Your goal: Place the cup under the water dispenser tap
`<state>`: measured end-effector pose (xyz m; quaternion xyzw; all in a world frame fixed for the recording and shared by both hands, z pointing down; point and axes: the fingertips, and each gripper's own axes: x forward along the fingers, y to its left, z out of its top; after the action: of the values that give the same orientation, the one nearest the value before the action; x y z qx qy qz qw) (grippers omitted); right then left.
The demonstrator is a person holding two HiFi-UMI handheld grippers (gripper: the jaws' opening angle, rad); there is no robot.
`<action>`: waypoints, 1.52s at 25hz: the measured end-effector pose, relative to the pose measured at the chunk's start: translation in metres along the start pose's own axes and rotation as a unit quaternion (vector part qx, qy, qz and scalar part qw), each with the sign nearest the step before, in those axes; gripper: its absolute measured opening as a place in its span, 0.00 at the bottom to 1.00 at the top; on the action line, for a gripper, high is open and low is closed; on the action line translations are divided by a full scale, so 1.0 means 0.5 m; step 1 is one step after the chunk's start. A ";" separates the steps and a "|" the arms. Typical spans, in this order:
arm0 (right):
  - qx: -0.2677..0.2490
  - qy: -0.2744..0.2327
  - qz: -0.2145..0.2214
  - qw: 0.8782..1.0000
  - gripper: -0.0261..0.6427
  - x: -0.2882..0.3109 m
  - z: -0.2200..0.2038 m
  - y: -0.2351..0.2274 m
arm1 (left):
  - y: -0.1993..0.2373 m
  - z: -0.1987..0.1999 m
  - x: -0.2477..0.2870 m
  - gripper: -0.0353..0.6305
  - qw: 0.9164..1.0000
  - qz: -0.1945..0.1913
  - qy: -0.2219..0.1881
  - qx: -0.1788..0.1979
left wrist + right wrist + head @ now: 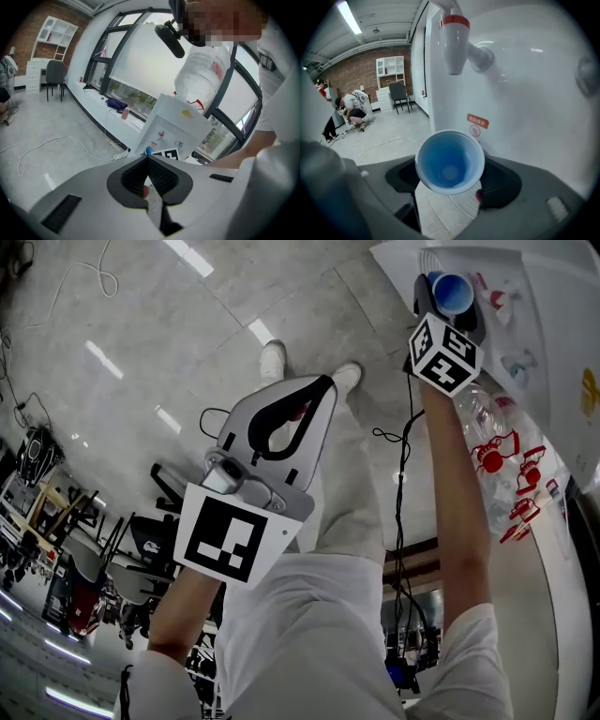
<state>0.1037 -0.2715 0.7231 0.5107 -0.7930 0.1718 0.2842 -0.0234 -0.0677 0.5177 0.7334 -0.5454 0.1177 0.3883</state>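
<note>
Right tongs (450, 182) grasping a blue cup (450, 161) at frame centre, below the red-collared tap (453, 44) of the white water dispenser (525, 93); left tongs (147, 174) clenched together, holding nothing.

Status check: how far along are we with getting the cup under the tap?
Done: the blue cup is clamped in the right gripper and is up at the water dispenser.
In hand: it hangs below the red-collared tap, roughly in line with the spout.
Left: set it down and release; no resting surface shows beneath it.
The left gripper is shut, empty, and away from the dispenser.
</note>
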 end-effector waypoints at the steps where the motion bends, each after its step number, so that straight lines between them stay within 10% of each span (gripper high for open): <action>1: 0.002 0.002 -0.001 1.000 0.59 0.005 -0.002 -0.002 | 0.001 -0.001 0.001 0.06 1.000 0.000 0.001 -0.002; 38: 0.027 0.030 -0.029 0.999 0.65 0.013 -0.040 -0.012 | -0.004 -0.011 -0.010 0.06 1.000 -0.012 0.010 0.012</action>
<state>0.1127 -0.2676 0.7427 0.5355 -0.7640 0.2001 0.2992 -0.0221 -0.0603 0.5176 0.7433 -0.5313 0.1269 0.3862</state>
